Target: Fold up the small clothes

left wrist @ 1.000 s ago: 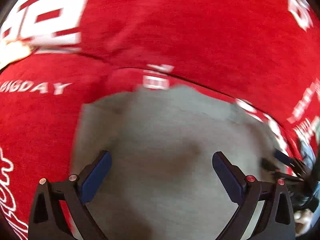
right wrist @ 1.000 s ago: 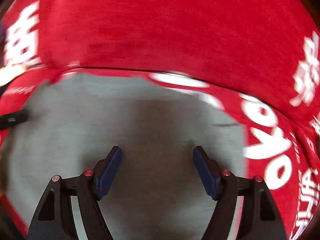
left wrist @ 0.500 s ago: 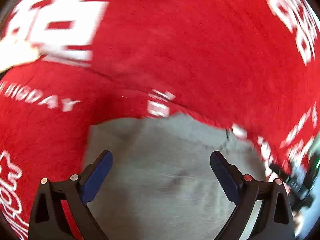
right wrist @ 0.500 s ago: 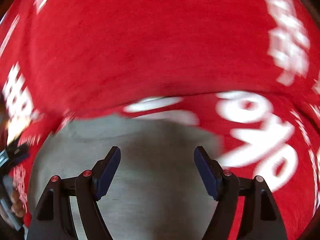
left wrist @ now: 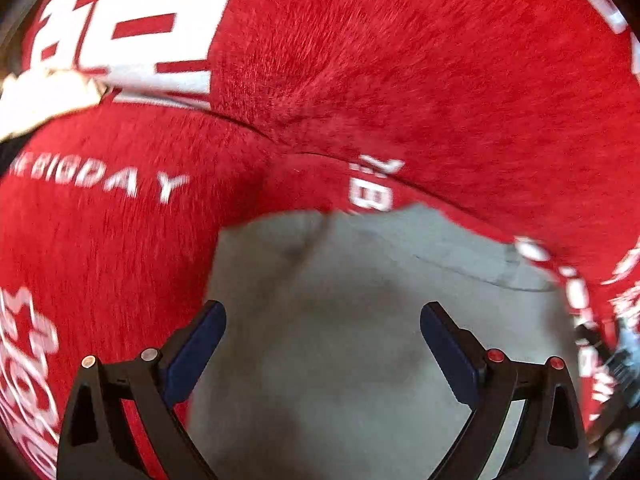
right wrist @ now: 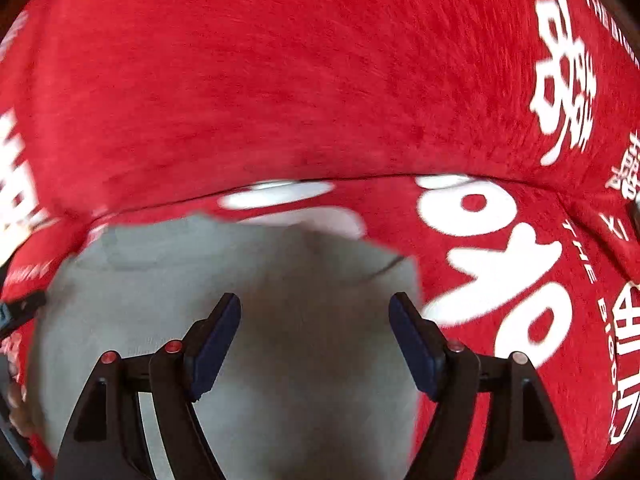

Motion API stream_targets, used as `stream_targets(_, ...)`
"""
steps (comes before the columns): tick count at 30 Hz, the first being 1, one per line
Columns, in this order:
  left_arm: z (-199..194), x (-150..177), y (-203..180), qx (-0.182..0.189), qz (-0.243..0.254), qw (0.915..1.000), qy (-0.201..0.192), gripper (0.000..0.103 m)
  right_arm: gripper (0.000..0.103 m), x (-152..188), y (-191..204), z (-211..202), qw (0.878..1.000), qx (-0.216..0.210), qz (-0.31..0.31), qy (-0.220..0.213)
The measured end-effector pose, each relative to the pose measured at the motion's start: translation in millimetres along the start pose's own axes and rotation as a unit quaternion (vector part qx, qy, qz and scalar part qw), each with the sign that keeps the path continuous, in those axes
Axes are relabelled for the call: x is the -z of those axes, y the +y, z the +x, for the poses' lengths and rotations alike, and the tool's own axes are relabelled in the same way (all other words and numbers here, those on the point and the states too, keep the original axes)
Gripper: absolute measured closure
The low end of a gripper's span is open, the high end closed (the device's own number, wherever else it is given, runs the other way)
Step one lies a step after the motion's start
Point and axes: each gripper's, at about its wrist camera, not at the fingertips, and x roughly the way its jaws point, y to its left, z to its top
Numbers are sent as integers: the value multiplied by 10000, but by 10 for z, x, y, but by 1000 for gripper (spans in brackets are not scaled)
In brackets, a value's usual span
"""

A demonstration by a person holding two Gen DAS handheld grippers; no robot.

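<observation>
Red fleecy blanket with white lettering point(left wrist: 400, 80) fills the background of both wrist views. Small grey fabric garment point(left wrist: 360, 320) lies flat on it, its far edge just short of a seam in the blanket. Left claw point(left wrist: 322, 332) hangs above the garment, jaws wide apart, nothing gripped. Right claw point(right wrist: 315, 324) likewise: jaws spread over grey cloth, empty; its right finger point(right wrist: 416, 344) sits above the garment's side edge.
</observation>
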Motion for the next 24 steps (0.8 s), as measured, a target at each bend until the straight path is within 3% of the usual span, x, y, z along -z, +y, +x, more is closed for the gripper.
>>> stream_targets(2,-119,289,-159,151,277,9995,62,5,23,230,326,-155,9989,-360,-283,18)
stream_targets(4,-143,527,-336,168,668,9975,125,5,23,325,652,-142,9975,-366,-605,87)
stream_targets(6,-116,615,-355,-41,793,9968,105,5,24,412,865,-29,9959,-260,-836,223)
stream_targets(7,-57,645,-289,-422,798,9959,83,5,24,452,891,82,9951,-125,-935,292)
stream_targets(8,-25,631,-230,-616,805,9948,95,4,24,521,813,120,9943,58,-1033,269)
stream_targets(11,-132,648,43,-323,682,9970,157,2,24,507,420,57,9976,259,-618,181)
stream_targets(13,-292,667,201,-784,602,9951,30,2,23,496,36,-44,9989,386,-217,138)
stream_targets(14,-353,667,308,-838,489,9953,-11,2,23,513,-139,-73,9979,623,-79,188)
stream_targets(16,-424,703,504,-637,70,9979,69,2,23,564,-364,-159,9961,835,82,284)
stream_targets(19,-617,858,522,-444,-274,9986,-64,2,23,736,-418,-447,9978,620,212,111)
stream_targets(21,-662,1010,350,-316,-177,9993,-119,2,22,878,-198,-663,9992,363,122,-134)
stream_targets(24,-645,1296,-74,-6,363,9993,-79,2,22,1080,332,-711,9994,52,-267,-193)
